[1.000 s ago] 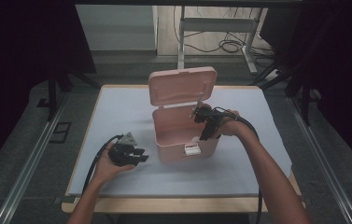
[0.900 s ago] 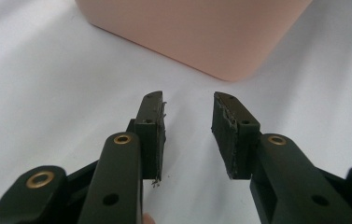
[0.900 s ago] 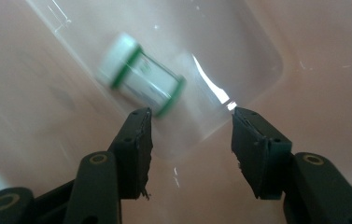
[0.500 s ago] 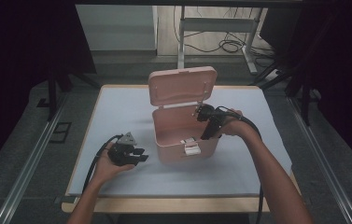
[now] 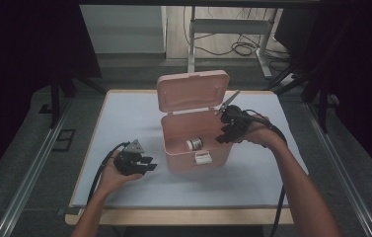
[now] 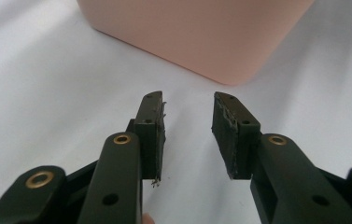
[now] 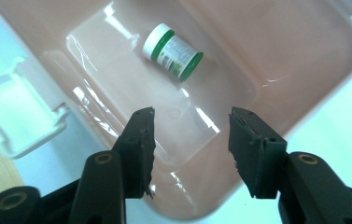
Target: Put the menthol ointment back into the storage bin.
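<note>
A pink plastic box (image 5: 173,129) stands mid-table with its lid (image 5: 192,91) up. A small white jar with a green cap (image 5: 194,144) lies on its side on the box floor, also seen in the right gripper view as the jar (image 7: 172,52). My right gripper (image 5: 224,136) hovers over the box's right rim, looking down into the box (image 7: 281,56). Its jaws stand apart with nothing between them (image 7: 190,140) and have just been closing a little. My left gripper (image 5: 149,165) rests low on the table left of the box (image 6: 197,32), open and empty (image 6: 190,126).
A white latch (image 5: 203,158) hangs on the box's front wall, and shows as the latch (image 7: 15,116) at the left of the right gripper view. The white table top (image 5: 124,118) has free room on both sides of the box. Cables trail from both grippers toward the near edge.
My right gripper has lifted and drawn back a little to the right from the box opening, its jaws slightly narrower. The left hand and the box have stayed put.
</note>
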The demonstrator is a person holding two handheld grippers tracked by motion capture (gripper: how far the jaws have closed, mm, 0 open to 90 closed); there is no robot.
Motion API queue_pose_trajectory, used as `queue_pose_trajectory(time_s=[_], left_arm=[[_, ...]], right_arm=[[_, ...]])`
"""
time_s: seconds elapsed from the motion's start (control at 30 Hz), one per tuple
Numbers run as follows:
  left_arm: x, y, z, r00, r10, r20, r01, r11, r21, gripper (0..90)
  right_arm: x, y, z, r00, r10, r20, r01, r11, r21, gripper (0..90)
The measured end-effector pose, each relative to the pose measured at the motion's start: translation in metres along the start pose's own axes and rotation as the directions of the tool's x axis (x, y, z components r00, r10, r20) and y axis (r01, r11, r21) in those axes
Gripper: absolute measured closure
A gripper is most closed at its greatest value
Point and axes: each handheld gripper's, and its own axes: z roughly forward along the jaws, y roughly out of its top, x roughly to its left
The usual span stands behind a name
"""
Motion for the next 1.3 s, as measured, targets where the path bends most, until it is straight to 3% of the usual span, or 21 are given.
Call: queue_pose_trajectory(time_s=[0.27,0.63,1.0,1.1,1.3], left_arm=[[0.0,0.0,0.002,1.0,-0.003,-0.002,0.004,1.0,0.005,63.5],[-0.001,0.0,0.003,1.0,-0.004,-0.003,0.004,1.0,0.005,63.4],[0.0,0.0,0.003,0.9999,-0.007,-0.007,0.008,1.0,0.004,63.4],[0.0,0.0,0.003,1.0,-0.008,-0.006,0.008,1.0,0.002,63.4],[0.0,0.0,0.003,0.9998,-0.017,-0.006,0.017,0.9999,-0.003,63.4]], right_arm=[[0.0,-0.024,-0.02,0.9996,0.025,0.016,-0.024,0.995,-0.099,60.4],[0.002,-0.058,-0.032,0.9977,0.065,0.021,-0.059,0.974,-0.221,74.3],[0.002,-0.102,-0.029,0.9904,0.137,0.02,-0.123,0.936,-0.329,80.5],[0.001,-0.114,-0.026,0.9868,0.161,0.015,-0.145,0.922,-0.36,82.2],[0.003,-0.128,-0.019,0.9838,0.179,0.017,-0.158,0.905,-0.395,83.2]])
